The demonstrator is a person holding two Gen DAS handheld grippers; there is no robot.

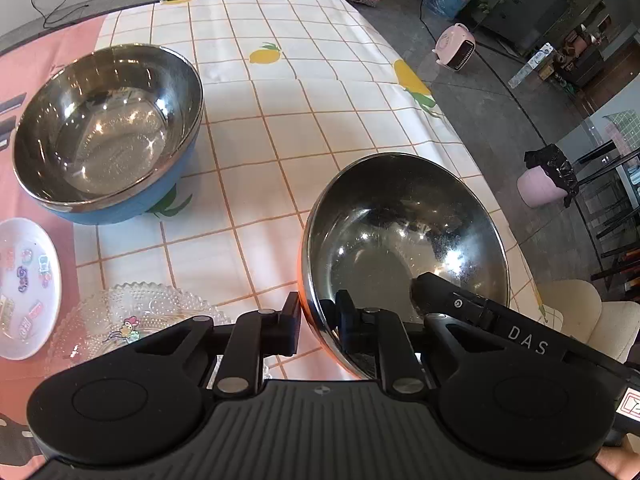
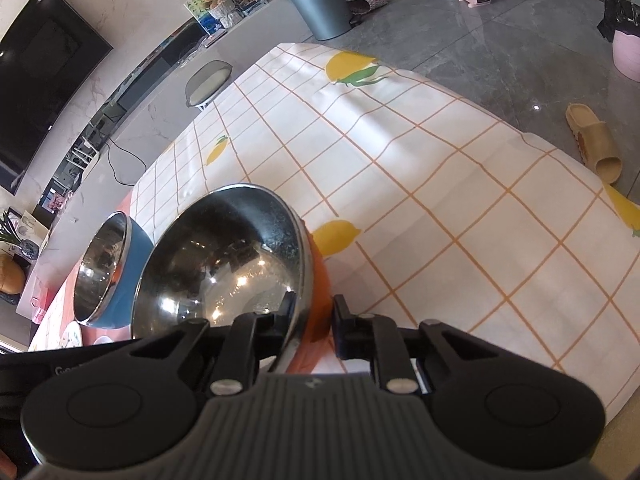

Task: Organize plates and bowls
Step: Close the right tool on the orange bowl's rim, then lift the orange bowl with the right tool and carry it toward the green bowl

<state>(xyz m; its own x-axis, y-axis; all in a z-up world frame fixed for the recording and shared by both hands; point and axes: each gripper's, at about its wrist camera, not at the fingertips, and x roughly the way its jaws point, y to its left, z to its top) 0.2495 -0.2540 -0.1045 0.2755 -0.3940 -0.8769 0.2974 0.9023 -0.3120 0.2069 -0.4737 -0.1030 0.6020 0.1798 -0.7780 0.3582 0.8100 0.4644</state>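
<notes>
An orange bowl with a steel inside (image 1: 404, 248) is tilted above the checked tablecloth. My left gripper (image 1: 318, 320) is shut on its near rim, one finger outside and one inside. My right gripper (image 2: 312, 320) is shut on the same bowl (image 2: 224, 264) at another part of the rim; its finger (image 1: 444, 296) shows inside the bowl in the left wrist view. A blue bowl with a steel inside (image 1: 108, 132) stands upright at the left (image 2: 108, 276). A clear glass plate (image 1: 140, 320) and a white plate with stickers (image 1: 24, 288) lie at the near left.
The table (image 1: 304, 112) with its checked lemon cloth drops off at the right to a grey floor. A pink stool with a black bag (image 1: 544, 180), a pink heater (image 1: 456, 48) and a slipper (image 2: 596, 144) are on the floor.
</notes>
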